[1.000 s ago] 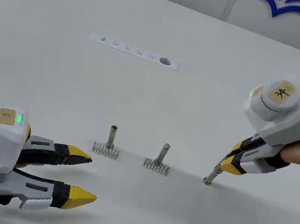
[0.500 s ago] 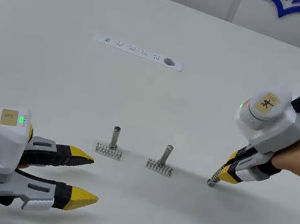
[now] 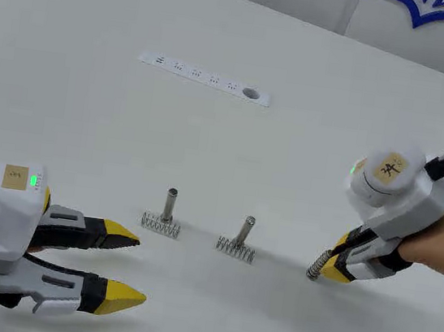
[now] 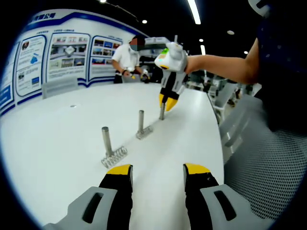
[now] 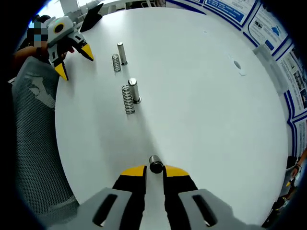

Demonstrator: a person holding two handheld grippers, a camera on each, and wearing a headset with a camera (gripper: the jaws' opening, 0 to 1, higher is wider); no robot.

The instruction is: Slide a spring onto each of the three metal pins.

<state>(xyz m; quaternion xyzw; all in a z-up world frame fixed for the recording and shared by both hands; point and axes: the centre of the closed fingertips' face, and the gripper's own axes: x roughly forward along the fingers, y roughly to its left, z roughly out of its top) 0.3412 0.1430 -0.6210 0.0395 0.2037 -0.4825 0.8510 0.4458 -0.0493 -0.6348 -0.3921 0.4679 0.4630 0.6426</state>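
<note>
The right gripper (image 3: 330, 267), at 3 o'clock of the row, has its fingers closed in around the third pin (image 5: 156, 164), whose shaft carries a coiled spring (image 3: 319, 265) down to the counter (image 3: 89, 116); that pin looks done or nearly so. The first pin (image 3: 169, 204) and second pin (image 3: 245, 228) stand bare, with the first loose spring (image 3: 159, 224) and the second loose spring (image 3: 235, 248) each lying at its pin's 6 o'clock; the left gripper (image 3: 131, 269) hovers at 8 o'clock, fingers wide apart, holding nothing.

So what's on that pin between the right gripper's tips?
A spring sits coiled around the pin, down near the table. The right gripper hides its upper coils, so its full length cannot be seen.
</note>
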